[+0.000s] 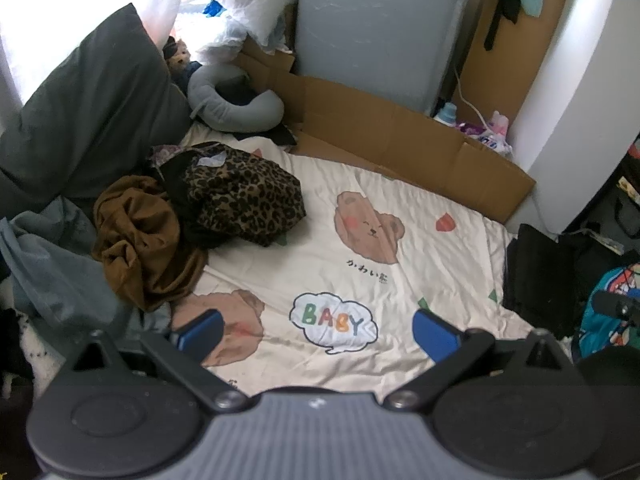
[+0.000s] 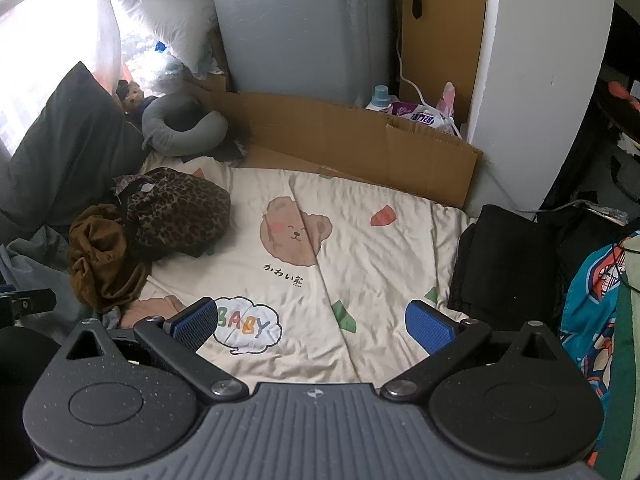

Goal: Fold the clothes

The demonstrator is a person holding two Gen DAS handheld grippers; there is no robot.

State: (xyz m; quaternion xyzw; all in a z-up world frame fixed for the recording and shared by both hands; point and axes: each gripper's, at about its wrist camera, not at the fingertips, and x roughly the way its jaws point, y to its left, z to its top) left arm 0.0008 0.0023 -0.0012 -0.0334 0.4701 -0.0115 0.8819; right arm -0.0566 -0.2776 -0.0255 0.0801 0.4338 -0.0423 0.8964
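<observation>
A heap of unfolded clothes lies at the left of the bed: a leopard-print garment [image 1: 244, 196] [image 2: 180, 212] on top of a crumpled brown garment [image 1: 140, 240] [image 2: 100, 256]. A black folded garment [image 1: 540, 276] [image 2: 504, 264] rests at the bed's right edge. My left gripper [image 1: 318, 336] hovers open above the cream bear-print sheet [image 1: 360, 264], right of the heap, nothing between its blue pads [image 1: 200, 334]. My right gripper [image 2: 314, 326] is also open and empty over the sheet [image 2: 380, 248], between the heap and the black garment.
A dark grey pillow [image 1: 92, 112] and grey neck pillow [image 1: 232, 104] sit at the back left. Flattened cardboard [image 1: 400, 140] lines the far side before a grey appliance [image 1: 376, 28]. Grey-blue fabric [image 1: 44, 272] lies beside the heap. A colourful bag [image 2: 592, 308] is at the right.
</observation>
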